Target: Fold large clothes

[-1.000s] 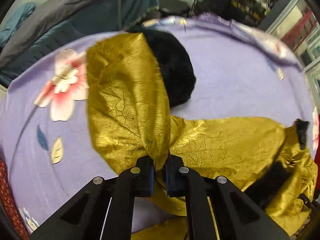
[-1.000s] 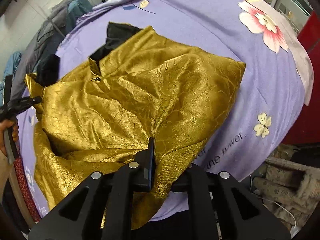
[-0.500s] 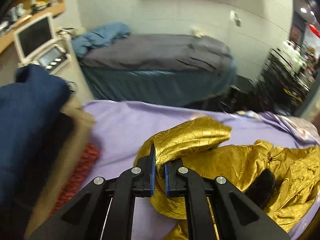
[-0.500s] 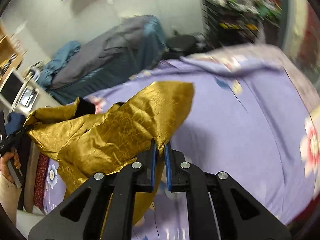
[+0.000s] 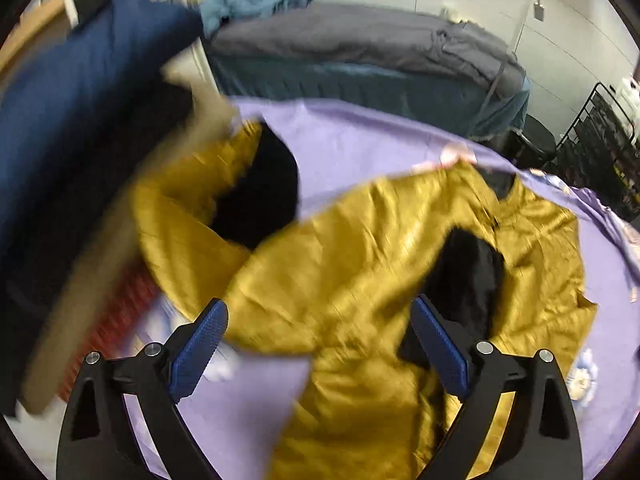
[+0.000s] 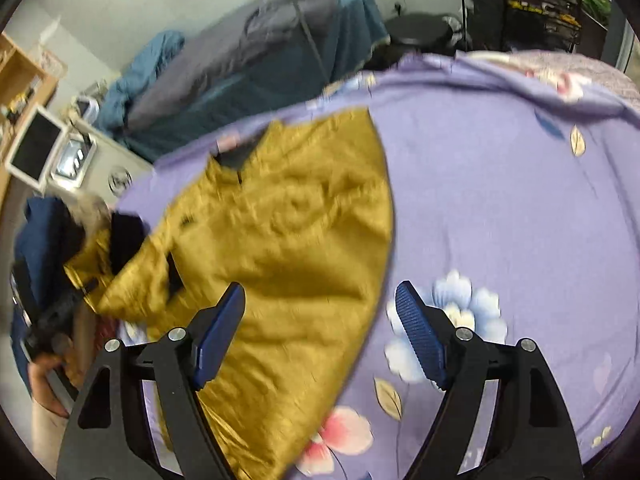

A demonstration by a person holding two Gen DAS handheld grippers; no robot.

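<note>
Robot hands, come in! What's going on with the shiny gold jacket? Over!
Left gripper and right gripper: jaws wide open, holding nothing. Gold jacket lying rumpled on the purple bedsheet, not folded. Nothing blocking it. Over.

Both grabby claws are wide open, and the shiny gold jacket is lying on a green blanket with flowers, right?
Almost. The blanket is purple, not green, as the right wrist view shows. The rest holds: the left gripper and right gripper are both wide open, and the gold jacket lies on it.
</note>
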